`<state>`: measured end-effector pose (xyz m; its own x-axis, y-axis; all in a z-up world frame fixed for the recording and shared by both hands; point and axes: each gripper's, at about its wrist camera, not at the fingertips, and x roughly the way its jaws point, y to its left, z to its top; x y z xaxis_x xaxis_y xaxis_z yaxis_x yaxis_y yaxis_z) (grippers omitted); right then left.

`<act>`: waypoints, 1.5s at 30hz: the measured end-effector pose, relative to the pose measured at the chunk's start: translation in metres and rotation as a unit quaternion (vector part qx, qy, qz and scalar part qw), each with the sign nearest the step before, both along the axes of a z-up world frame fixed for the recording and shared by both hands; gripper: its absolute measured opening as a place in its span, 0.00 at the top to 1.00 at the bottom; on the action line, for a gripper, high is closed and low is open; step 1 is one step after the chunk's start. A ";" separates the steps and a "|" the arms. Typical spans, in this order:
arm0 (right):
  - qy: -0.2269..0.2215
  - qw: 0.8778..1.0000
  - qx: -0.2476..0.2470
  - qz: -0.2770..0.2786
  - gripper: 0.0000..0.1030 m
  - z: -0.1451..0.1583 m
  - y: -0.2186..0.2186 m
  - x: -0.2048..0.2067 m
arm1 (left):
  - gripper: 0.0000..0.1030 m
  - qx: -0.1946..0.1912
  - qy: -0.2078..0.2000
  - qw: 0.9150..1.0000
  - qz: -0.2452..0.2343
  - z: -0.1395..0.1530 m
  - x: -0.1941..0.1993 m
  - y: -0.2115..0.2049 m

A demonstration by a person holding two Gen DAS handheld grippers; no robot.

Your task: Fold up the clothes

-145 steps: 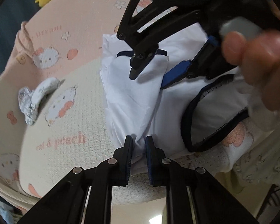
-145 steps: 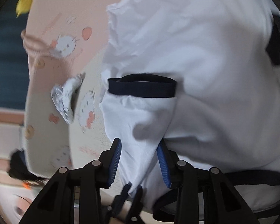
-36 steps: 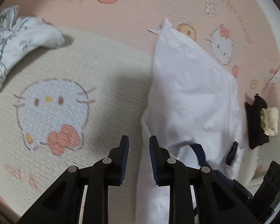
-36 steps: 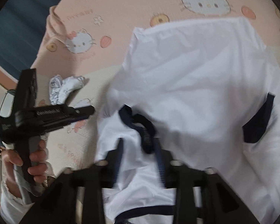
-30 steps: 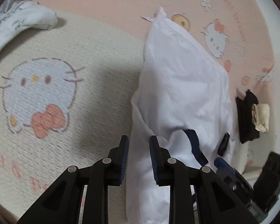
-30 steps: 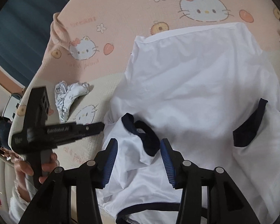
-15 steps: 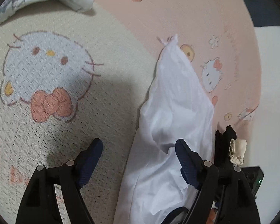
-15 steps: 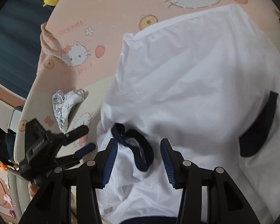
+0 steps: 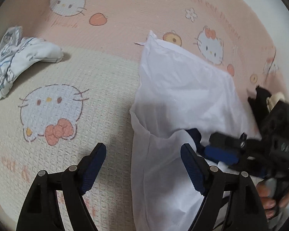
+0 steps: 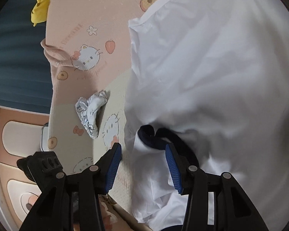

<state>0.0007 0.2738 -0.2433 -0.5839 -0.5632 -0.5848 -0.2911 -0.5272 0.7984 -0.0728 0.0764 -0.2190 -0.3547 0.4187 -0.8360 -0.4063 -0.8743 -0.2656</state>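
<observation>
- Our left claw has just been opening; we are holding it wide over the shirt's edge, pads pressing nothing.
- Our right claw is standing half open around the navy-trimmed sleeve, not pinching it.
- To fold well, we are judging that both claws should pinch matching edges and pull flat.
- The white shirt is lying thin and crinkled on the waffle-textured bed cover.

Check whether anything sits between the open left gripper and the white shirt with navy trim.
Nothing visible does. The left gripper hangs open right over the white navy-trimmed shirt, whose left edge lies between its fingers. The small crumpled printed garment lies well off to the side.
</observation>
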 end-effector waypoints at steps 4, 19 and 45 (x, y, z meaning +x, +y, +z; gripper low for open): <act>0.006 0.999 0.031 -0.008 0.55 0.005 -0.002 -0.009 | 0.55 -0.011 -0.008 1.000 0.001 -0.009 -0.003 0.004; -0.008 0.978 0.191 0.078 0.83 0.002 -0.035 -0.040 | 0.78 -0.030 -0.028 0.999 0.003 -0.021 -0.013 0.008; 0.037 0.942 0.330 0.046 0.44 0.038 -0.019 0.003 | 0.42 0.095 -0.068 0.992 0.057 0.014 0.004 -0.035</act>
<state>0.0033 0.2547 -0.2056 -0.6036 -0.1402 -0.7849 -0.1770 -0.9363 0.3033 -0.0683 0.0416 -0.2055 -0.2985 0.5369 -0.7891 -0.2574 -0.8414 -0.4751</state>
